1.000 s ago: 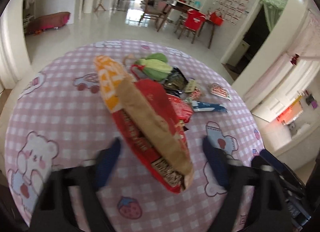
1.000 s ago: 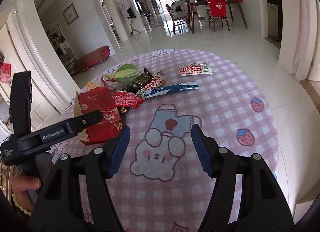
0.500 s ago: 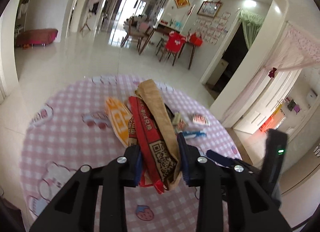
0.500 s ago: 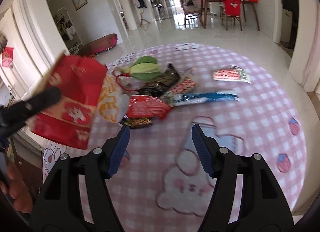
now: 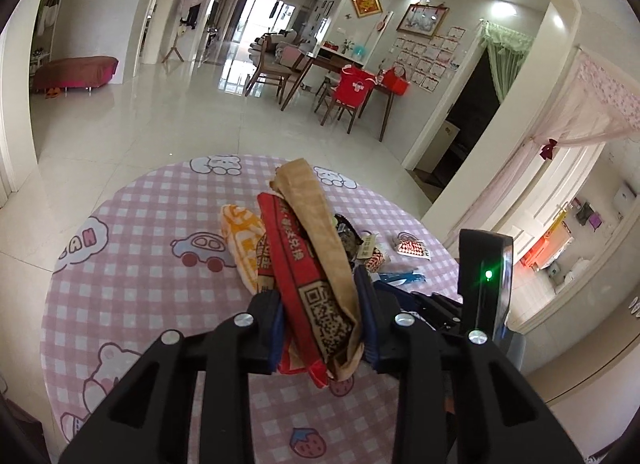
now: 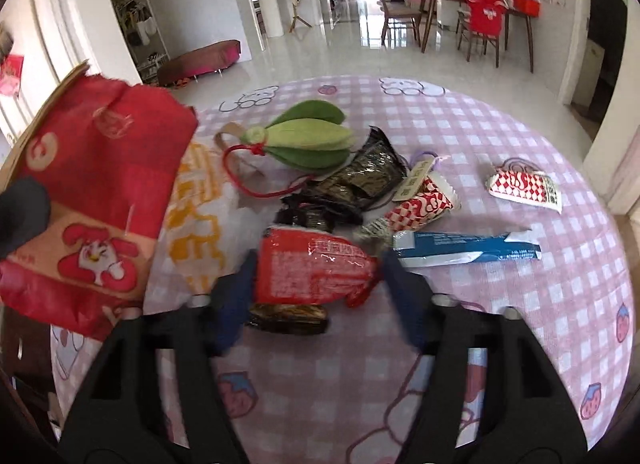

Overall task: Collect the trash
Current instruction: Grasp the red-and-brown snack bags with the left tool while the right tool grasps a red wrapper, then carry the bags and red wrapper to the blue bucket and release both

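Red-and-brown paper bag (image 5: 320, 284), folded flat, clamped in left gripper (image 5: 322, 328) above worktop (image 5: 140, 264). Right gripper (image 6: 316, 284) angled down, fingers closing, apart, straddling red wrapper (image 6: 316, 272) mid-pile.

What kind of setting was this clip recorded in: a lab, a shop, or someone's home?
Most likely a private home, an open-plan living and dining area. A round table under a pink checked cartoon tablecloth stands on glossy floor tiles; behind it are a wooden dining table with chairs, framed pictures and curtained doorways.
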A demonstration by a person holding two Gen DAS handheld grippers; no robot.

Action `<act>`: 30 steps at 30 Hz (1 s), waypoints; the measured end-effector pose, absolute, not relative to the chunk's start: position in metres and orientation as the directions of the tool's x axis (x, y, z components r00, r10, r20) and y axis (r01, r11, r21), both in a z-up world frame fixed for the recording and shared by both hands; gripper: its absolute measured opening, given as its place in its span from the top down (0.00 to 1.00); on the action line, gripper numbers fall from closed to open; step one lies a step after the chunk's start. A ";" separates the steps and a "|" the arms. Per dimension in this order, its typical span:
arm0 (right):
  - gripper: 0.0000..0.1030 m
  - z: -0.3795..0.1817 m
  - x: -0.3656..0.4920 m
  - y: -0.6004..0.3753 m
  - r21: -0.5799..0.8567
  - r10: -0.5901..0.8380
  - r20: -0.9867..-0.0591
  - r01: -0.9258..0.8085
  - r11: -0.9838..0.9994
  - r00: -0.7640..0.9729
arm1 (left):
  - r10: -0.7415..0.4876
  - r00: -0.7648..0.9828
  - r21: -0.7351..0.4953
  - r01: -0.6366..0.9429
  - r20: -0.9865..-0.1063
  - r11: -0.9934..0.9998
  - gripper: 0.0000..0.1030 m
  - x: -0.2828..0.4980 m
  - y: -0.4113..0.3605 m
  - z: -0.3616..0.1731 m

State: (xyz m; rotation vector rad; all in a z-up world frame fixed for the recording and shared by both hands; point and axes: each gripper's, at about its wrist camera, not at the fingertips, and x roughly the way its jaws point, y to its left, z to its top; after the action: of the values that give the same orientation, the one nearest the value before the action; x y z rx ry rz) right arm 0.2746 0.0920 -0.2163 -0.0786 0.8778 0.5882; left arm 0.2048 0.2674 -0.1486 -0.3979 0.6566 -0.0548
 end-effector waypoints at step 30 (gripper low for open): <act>0.77 -0.220 0.223 -0.052 0.473 0.583 -0.679 -0.341 0.812 0.447 | -0.251 0.703 -0.295 0.061 -0.666 0.953 0.71 0.214 0.153 -0.158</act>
State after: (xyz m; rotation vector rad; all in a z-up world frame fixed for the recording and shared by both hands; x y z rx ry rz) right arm 0.2232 -0.0524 -0.2201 0.2856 0.9481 0.5814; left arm 0.2136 0.1531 -0.1583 -0.2606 0.7745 -0.1757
